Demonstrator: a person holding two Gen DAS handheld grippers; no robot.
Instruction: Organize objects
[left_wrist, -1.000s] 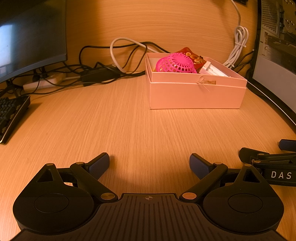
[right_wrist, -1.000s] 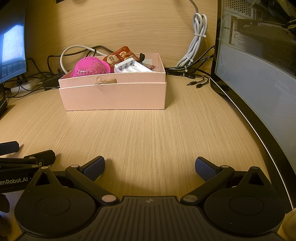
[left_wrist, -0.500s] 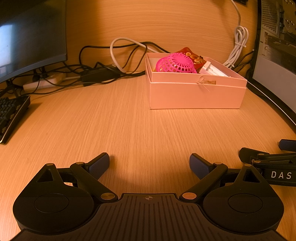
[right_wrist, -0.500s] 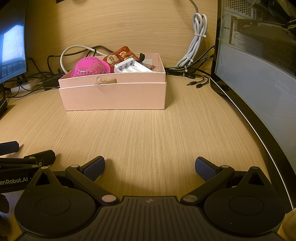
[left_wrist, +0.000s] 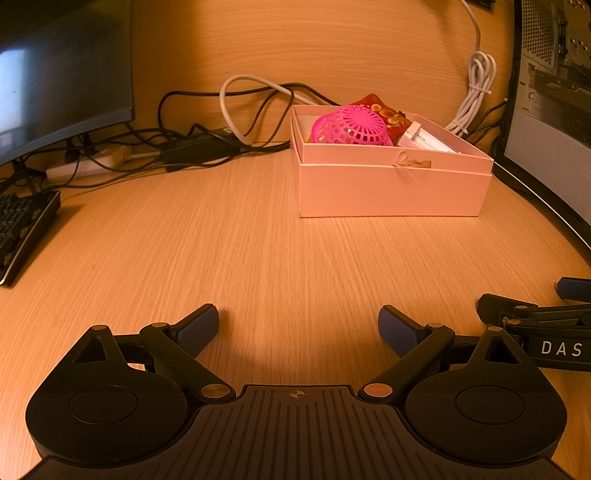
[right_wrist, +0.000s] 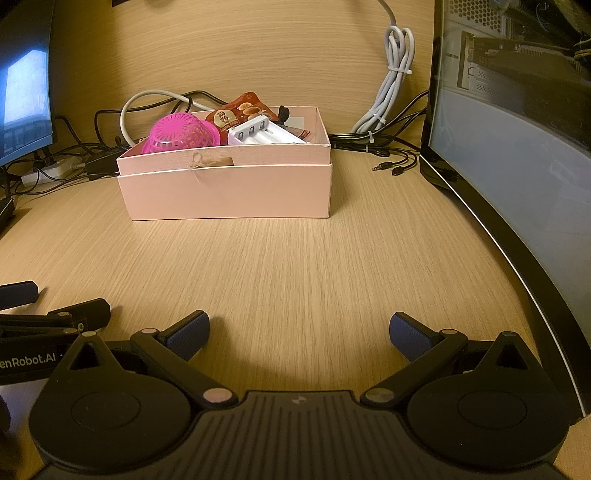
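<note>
both tools (left_wrist: 298, 326) (right_wrist: 299, 334) spread, apparently empty

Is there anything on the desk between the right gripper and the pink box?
Nothing visible. Bare wooden desk runs from the open right gripper straight to the pink box. The left gripper sits off to the side, and the loose cable plugs lie to the right of the box, out of the path.

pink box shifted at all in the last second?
No. In the right wrist view the pink box sits at the same spot against the white cable bundle behind it, as before.
</note>
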